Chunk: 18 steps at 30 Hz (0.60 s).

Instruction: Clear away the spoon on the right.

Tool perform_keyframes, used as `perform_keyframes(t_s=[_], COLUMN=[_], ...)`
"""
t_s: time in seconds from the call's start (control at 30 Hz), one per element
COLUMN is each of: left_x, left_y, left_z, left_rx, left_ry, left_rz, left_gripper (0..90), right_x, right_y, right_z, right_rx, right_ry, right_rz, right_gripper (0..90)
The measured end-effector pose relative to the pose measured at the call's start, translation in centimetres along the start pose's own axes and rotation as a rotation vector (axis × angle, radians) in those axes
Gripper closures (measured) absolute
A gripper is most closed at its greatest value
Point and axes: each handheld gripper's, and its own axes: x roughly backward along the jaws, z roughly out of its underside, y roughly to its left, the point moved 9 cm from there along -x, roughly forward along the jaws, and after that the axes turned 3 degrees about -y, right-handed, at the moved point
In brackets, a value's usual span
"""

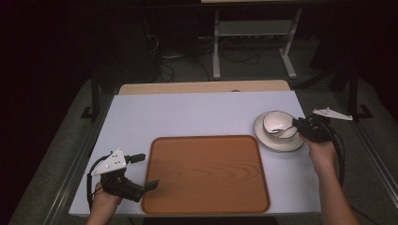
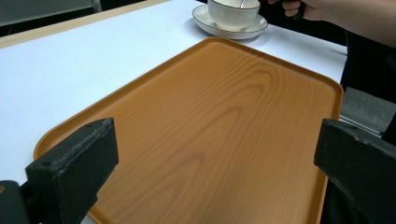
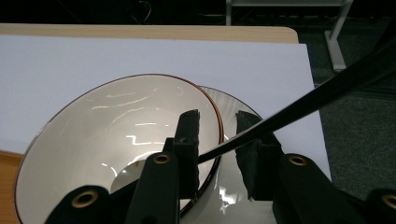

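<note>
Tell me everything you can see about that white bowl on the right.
The bowl is glossy white, ceramic-looking, with a thin dark rim. It sits upright on a matching plate at the table's right side, just beyond the wooden tray's far right corner. A spoon rests inside it, its dark handle passing between the right tool's jaws at the rim.

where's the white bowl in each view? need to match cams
High view: bowl right of centre, on the plate, with the right claw at its rim.
Left gripper view: bowl at top, just right of centre, beyond the wooden tray.
Right gripper view: bowl at lower left, one jaw inside its rim.
Shared landmark: the plate under the bowl.
</note>
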Motion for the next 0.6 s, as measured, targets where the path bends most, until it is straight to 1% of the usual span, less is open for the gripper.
perform_keyframes(t_s=[0.3,0.6], left_x=[0.0,0.0], left_y=[0.0,0.0], left_z=[0.0,0.0], left_rx=[0.0,-0.001], left_ry=[0.0,-0.003], left_rz=[0.0,0.001], left_gripper=[0.0,0.0], right_x=[0.7,1.4], right_y=[0.4,1.4], right_z=[-0.9,-1.8], right_rx=[0.017,0.034], right_ry=[-0.034,-0.072], right_rz=[-0.015,-0.042], right_gripper=[76.8,84.3])
